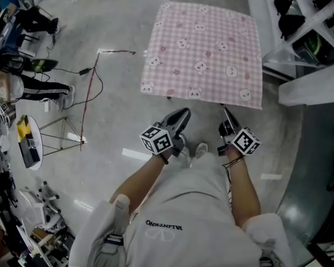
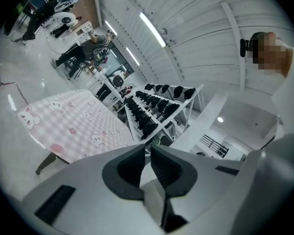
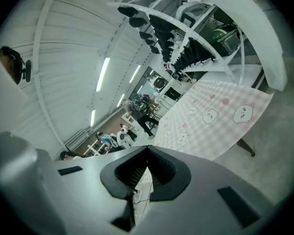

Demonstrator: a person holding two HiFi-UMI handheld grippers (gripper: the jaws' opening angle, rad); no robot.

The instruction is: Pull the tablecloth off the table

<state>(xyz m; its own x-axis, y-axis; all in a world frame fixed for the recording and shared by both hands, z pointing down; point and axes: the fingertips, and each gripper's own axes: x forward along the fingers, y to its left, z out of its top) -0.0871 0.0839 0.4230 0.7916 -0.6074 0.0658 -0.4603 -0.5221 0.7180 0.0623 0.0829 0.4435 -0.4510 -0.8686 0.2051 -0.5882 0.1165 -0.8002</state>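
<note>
Polished grey floor (image 1: 111, 121) fills the head view. Cluttered workstations (image 1: 5, 32) run along its left edge, with a person in dark white-striped trousers (image 1: 42, 88) among them. A thin red cable (image 1: 91, 90) trails across the floor beside a round stand (image 1: 30, 141) on thin legs.

Toward the middle, the pink checked tablecloth (image 1: 203, 52), printed with little animal faces, lies spread flat over the desk and covers its whole top. In the left gripper view only a dark desk leg (image 2: 45, 163) shows beneath it. The cloth lies ahead of both grippers and neither touches it.

Below the cloth, the left gripper (image 1: 183, 113) is held out in front of the person's white-clad body, with its marker cube (image 1: 157, 139) toward the wrist. Its tip is near the cloth's near edge but apart from it. In its own view its fingers (image 2: 130, 168) stand a narrow slit apart with nothing between them, pointing past the desk's corner toward the racks.

Just to the right, the right gripper (image 1: 226, 113) points the same way and also stops short of the cloth. Its fingers (image 3: 164, 175) are clenched tip to tip on nothing.

Farther right, white racks (image 1: 300, 21) carrying rows of dark objects stand just beside the desk's right side.
</note>
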